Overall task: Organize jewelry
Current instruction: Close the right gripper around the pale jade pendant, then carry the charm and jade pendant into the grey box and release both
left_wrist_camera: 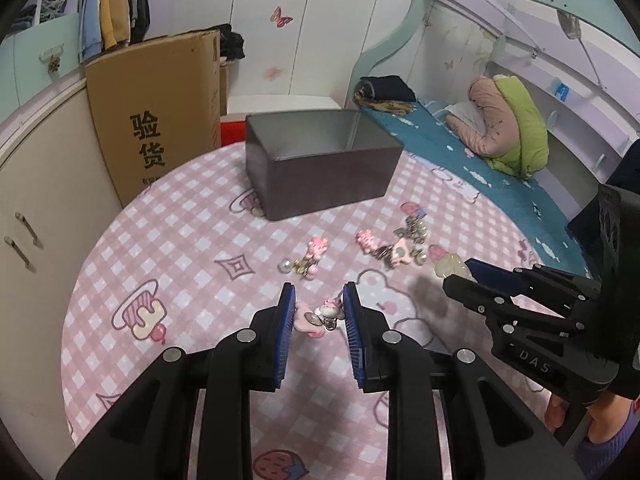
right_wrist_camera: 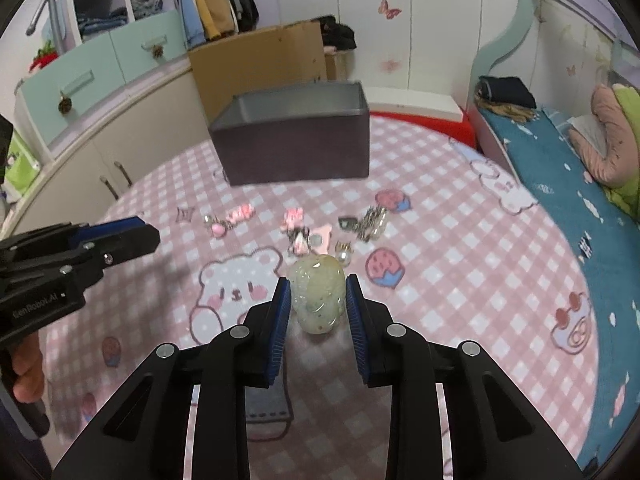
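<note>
Between the parted pads of the left gripper [left_wrist_camera: 319, 300] lies a small pink-and-silver charm [left_wrist_camera: 325, 314] on the pink checked cloth [left_wrist_camera: 192, 240], untouched as far as shows. The right gripper [right_wrist_camera: 318, 294] stands open around a pale green jade pendant [right_wrist_camera: 318, 300]; whether its pads touch it I cannot tell. More trinkets [right_wrist_camera: 300, 236] are scattered beyond, near a dark open box [right_wrist_camera: 296, 152]. A cardboard carton [left_wrist_camera: 160, 120] behind reads "验货"; the grippers' housings read "GenRobot.AI" and "DAS".
</note>
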Motion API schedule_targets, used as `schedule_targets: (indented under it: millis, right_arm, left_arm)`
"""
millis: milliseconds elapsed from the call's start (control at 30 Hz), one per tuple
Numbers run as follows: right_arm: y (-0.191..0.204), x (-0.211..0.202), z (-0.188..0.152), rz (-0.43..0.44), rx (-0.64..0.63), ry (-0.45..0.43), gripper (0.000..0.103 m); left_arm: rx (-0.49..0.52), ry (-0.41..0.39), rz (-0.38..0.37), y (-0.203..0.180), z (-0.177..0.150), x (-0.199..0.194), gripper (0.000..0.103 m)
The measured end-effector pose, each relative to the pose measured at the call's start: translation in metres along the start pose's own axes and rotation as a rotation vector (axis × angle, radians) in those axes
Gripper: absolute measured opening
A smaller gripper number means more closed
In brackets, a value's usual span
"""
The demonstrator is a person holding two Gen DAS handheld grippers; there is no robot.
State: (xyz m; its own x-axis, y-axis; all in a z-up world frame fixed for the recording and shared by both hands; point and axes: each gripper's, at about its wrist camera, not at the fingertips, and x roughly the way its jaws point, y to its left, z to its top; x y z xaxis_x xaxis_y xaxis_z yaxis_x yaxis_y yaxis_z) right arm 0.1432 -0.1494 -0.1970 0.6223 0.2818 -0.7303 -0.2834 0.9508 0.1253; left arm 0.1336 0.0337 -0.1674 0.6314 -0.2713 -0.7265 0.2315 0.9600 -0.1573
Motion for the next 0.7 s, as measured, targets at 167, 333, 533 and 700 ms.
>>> schedule_targets:
  millis: [167,333,533,700]
  right_arm:
    - [-0.003,-0.013,0.017,0.007,0.006,-0.046,0.028]
    - [-0.005,-0.02,0.041,0.009,0.0,-0.088,0.028]
    - [-0.008,-0.016,0.071,0.015,-0.005,-0.126,0.028]
    - [-0.011,-0.004,0.106,0.031,0.0,-0.145,0.028]
  left_arm:
    - [0.017,-0.031,-0.011,-0.005,0.014,-0.007,0.023]
    - [0.032,-0.076,-0.016,-0.008,0.04,-0.013,0.023]
    - [0.055,-0.128,-0.006,-0.008,0.081,-0.013,0.023]
    - [0.051,-0.136,0.0,-0.001,0.117,0.003,0.023]
